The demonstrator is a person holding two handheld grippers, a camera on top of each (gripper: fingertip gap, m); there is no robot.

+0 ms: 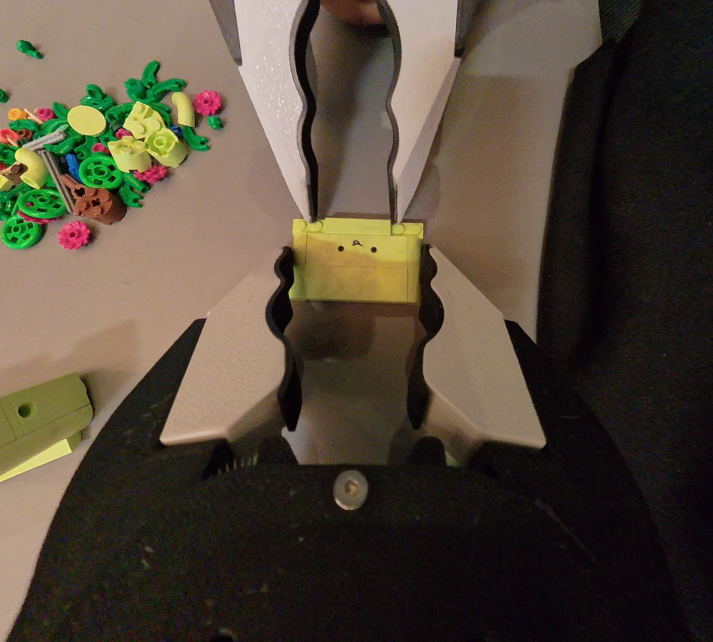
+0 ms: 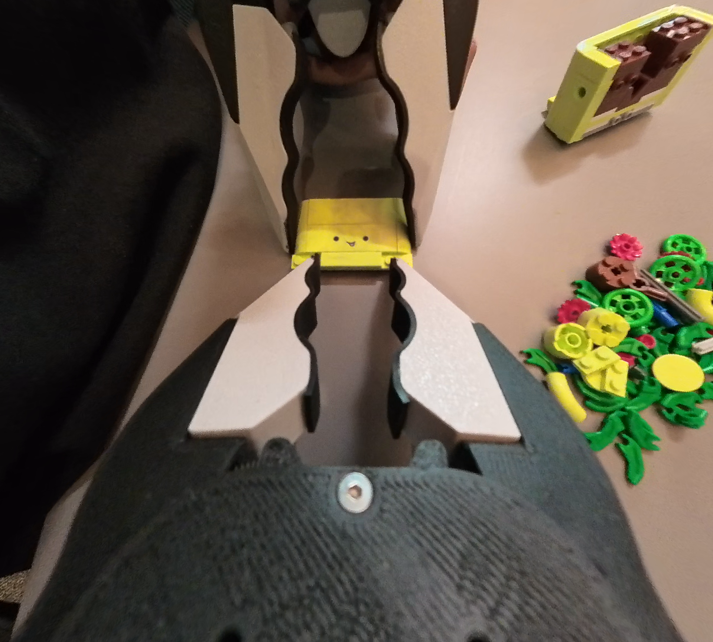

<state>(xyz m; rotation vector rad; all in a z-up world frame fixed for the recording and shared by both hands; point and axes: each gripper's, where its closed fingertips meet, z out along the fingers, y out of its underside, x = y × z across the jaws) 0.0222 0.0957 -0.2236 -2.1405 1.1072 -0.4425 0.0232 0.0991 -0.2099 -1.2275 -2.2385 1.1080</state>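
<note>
Left gripper [image 1: 353, 272]: fingers closed onto the side walls of the lime brick block [image 1: 357, 266], the one with a small printed face, gripping its near half. Right gripper [image 2: 354, 264] comes in from the opposite end. Its fingers sit narrowly apart at the studded edge of the same block [image 2: 351, 237]; they touch it, but we can't tell whether they actually clamp.

The block is held between the two grippers, just above the counter [image 1: 135, 295], with its shadow underneath.

Handling, as we judge it: a light, rigid plastic assembly with smooth, slick faces. The seams suggest stacked pieces that can pop apart if twisted or squeezed unevenly. Best hold is on the flat side walls, square on, not on the studded rim.

Room: dark fabric [image 2: 96, 160] lies close along one side and the counter edge seems to run there, so margin is tight. The other side is open counter. A loose pile of green, pink and lime pieces [image 1: 88, 156] lies well apart, as does a lime-framed build with brown bricks [image 2: 632, 79].
</note>
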